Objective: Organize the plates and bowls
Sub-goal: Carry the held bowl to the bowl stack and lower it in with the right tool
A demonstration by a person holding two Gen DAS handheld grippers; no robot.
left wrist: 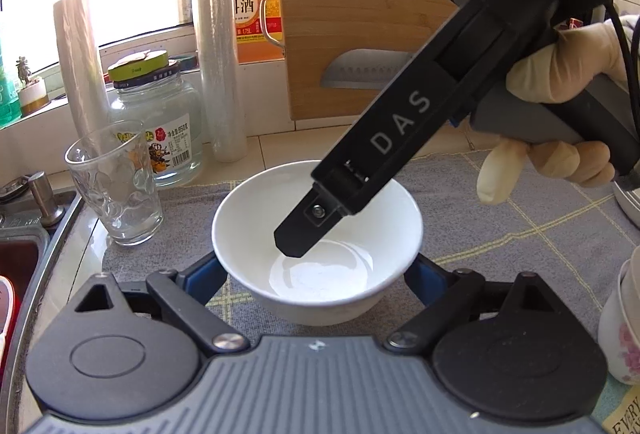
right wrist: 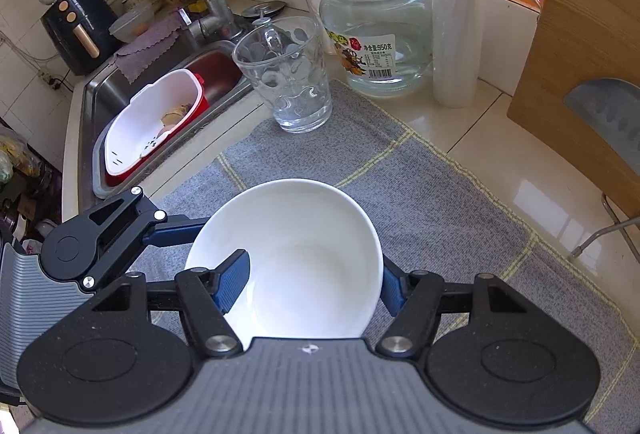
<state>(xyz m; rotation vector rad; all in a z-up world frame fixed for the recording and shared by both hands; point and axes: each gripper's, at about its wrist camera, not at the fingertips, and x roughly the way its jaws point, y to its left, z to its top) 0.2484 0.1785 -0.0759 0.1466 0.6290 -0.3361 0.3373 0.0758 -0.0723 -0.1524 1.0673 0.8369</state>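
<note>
Item: white bowl (right wrist: 296, 266), glazed ceramic, round, deep-walled, sitting upright on grey woven mat (right wrist: 420, 202) over pale tiled surface (right wrist: 500, 138).

Right gripper (right wrist: 308, 284) is straddling the bowl: left blue ribbed pad inside the rim, right pad outside; firm clench cannot be told.

Left gripper (left wrist: 320, 274) is spread wide, flanking the bowl's near base, released.

Far-left: patterned glass tumbler (right wrist: 288, 74), lidded jar (right wrist: 376, 34).

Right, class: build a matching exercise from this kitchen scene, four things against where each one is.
Things:
1. white bowl
2. drinking glass
3. glass jar
4. white and red basin

Places:
A. in the sink
B. between both grippers' fingers
C. far corner of the grey mat
D. on the counter behind the glass

Pairs: 1-B, 2-C, 3-D, 4-A
</note>
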